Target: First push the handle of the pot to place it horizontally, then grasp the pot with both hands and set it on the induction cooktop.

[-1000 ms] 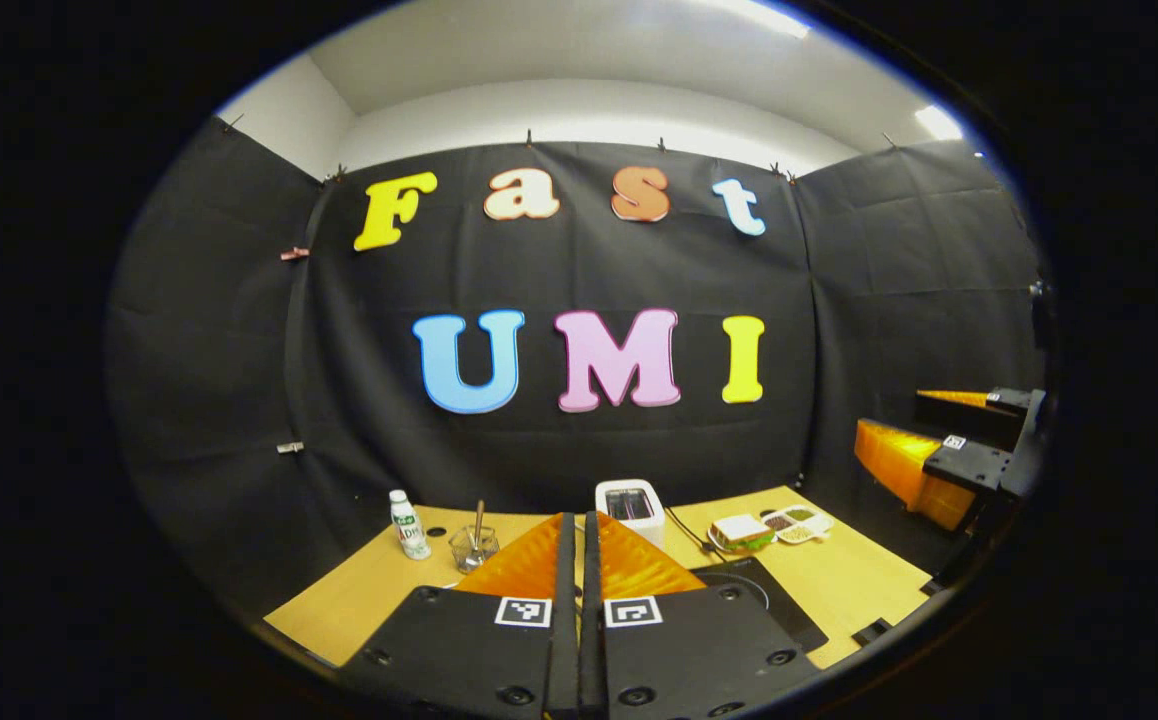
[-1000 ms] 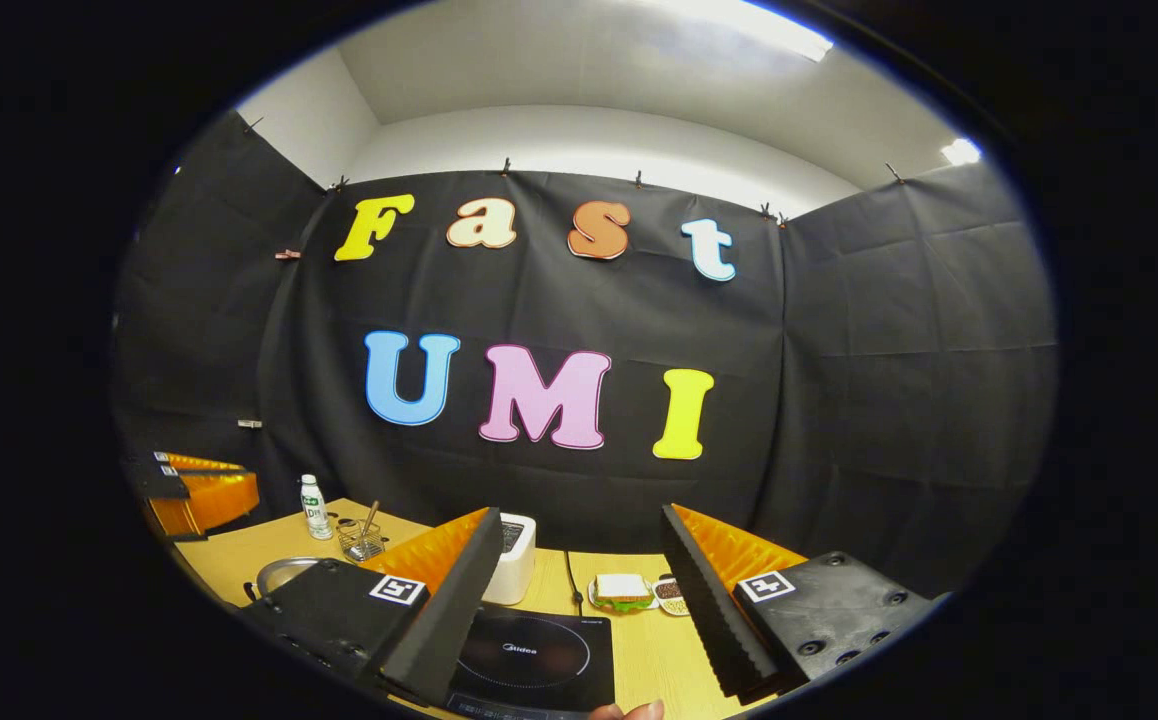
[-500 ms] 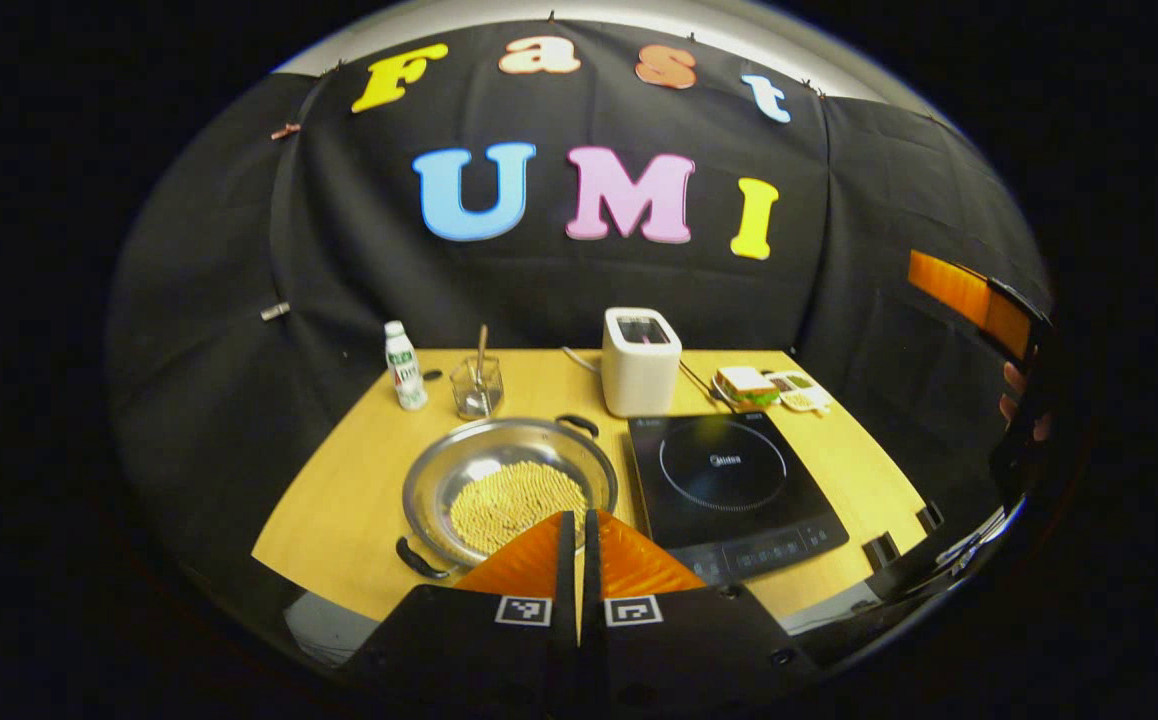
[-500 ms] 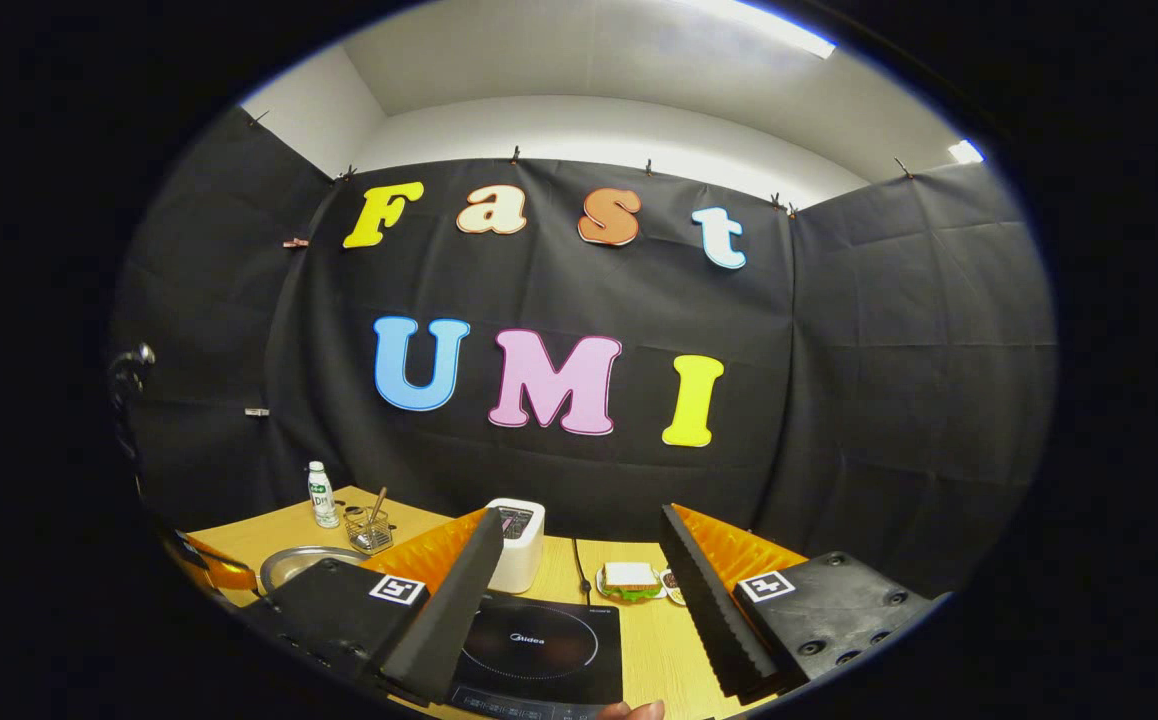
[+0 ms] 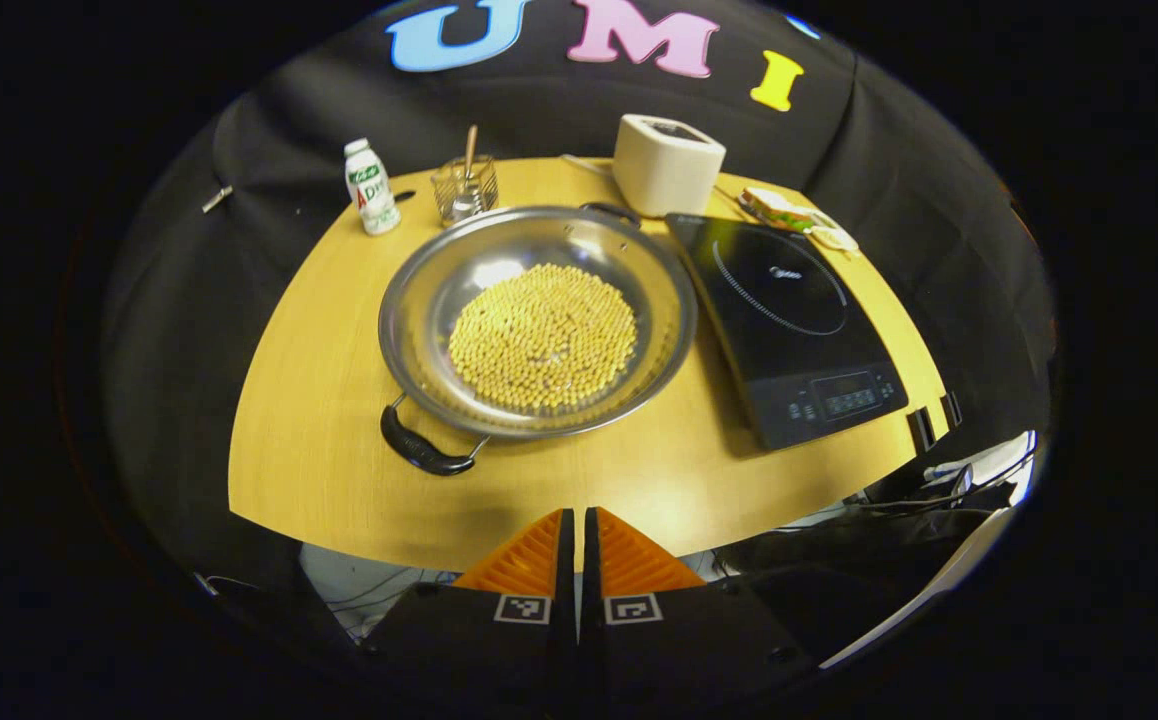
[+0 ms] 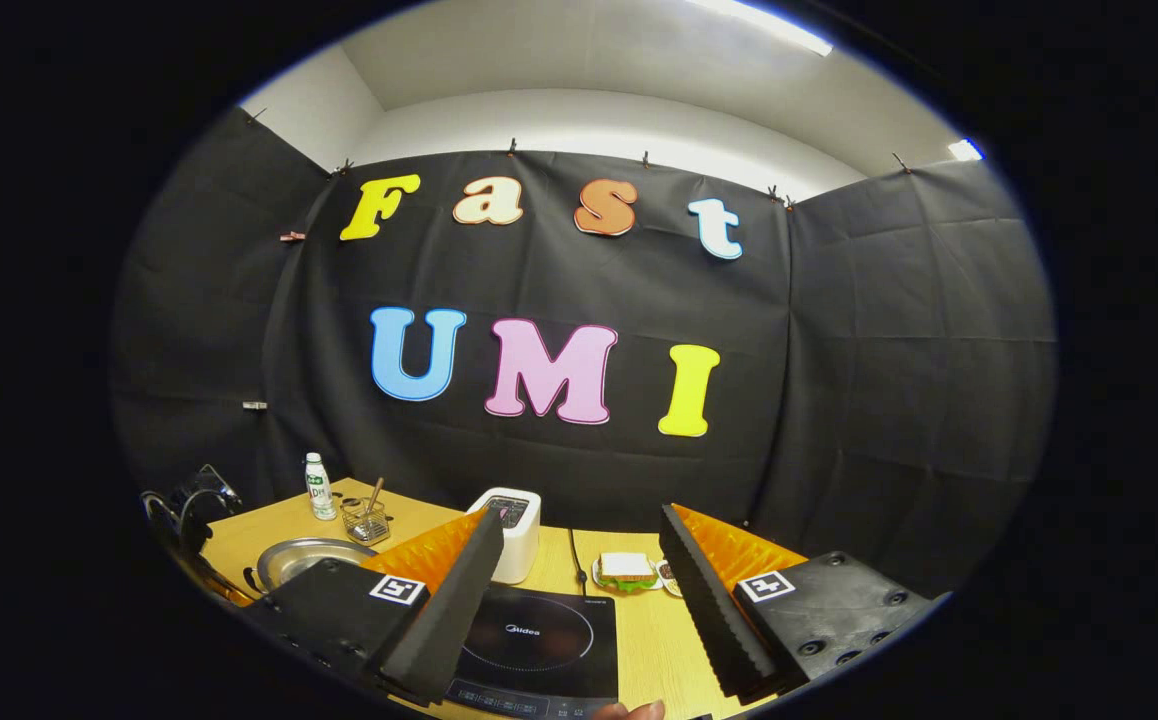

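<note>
Left gripper view, looking down on the wooden table [image 5: 319, 470]. Far left corner: small white bottle [image 5: 366, 186], then a glass cup [image 5: 465, 190] with a stick standing in it. Centre-left: the pot [image 5: 539, 320], a wide shallow steel pan with a bed of yellow beans [image 5: 543, 336] in its bottom. One black handle [image 5: 422, 451] points toward the near left edge, the other handle [image 5: 611, 211] toward the far edge (so the handle line runs diagonal, not horizontal). Just right of the pot, rim close to its edge, sits the black induction cooktop [image 5: 789, 320], bare on top. Behind the gap between them: a white toaster [image 5: 667, 163]. Far right corner: a sandwich [image 5: 777, 208] on a plate.

Left gripper [image 5: 578, 530] hangs above the near table edge, fingers pressed together, nothing between them, well apart from the pot.

Right gripper view: right gripper [image 6: 579, 585] held level above the near side of the cooktop [image 6: 534, 640], jaws spread wide, holding nothing. Pot rim [image 6: 309, 557] shows at the left behind its left finger.
</note>
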A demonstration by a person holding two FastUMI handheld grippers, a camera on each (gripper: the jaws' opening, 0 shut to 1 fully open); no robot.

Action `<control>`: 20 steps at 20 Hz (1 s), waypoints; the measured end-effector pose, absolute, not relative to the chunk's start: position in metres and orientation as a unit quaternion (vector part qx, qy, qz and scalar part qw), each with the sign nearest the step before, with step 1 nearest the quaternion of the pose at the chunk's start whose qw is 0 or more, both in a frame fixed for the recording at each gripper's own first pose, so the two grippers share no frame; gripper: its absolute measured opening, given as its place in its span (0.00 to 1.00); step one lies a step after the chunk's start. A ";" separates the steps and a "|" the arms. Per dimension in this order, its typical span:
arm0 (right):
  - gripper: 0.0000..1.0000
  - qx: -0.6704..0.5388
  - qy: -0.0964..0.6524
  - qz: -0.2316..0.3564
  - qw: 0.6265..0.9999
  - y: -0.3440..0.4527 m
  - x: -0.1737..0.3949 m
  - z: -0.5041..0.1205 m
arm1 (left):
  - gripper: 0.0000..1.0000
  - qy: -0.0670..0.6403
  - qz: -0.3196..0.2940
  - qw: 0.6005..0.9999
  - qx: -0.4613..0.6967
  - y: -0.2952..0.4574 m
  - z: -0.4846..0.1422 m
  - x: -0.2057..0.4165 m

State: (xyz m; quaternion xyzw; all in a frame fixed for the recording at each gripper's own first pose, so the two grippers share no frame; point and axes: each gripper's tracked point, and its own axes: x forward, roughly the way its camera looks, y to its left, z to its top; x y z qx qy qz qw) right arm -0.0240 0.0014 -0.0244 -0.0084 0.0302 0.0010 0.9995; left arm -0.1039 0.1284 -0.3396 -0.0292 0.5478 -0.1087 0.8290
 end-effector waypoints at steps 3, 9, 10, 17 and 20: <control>0.97 -0.010 0.030 -0.005 0.999 -0.004 -0.024 -0.024 | 0.05 0.574 -0.098 0.810 -0.072 0.144 -0.360 -0.091; 0.97 -0.014 0.036 -0.004 0.999 0.000 -0.025 -0.032 | 0.05 0.582 -0.068 0.803 -0.106 0.161 -0.378 -0.065; 0.97 -0.016 0.037 -0.002 0.999 0.002 -0.025 -0.033 | 0.05 0.583 -0.068 0.801 -0.115 0.160 -0.380 -0.063; 0.98 -0.026 0.036 0.003 0.999 0.003 -0.024 -0.034 | 0.05 0.593 -0.018 0.798 -0.107 0.194 -0.397 -0.052; 0.98 -0.024 0.043 -0.003 0.999 -0.002 -0.021 -0.038 | 0.05 0.596 0.004 0.795 -0.116 0.213 -0.399 -0.045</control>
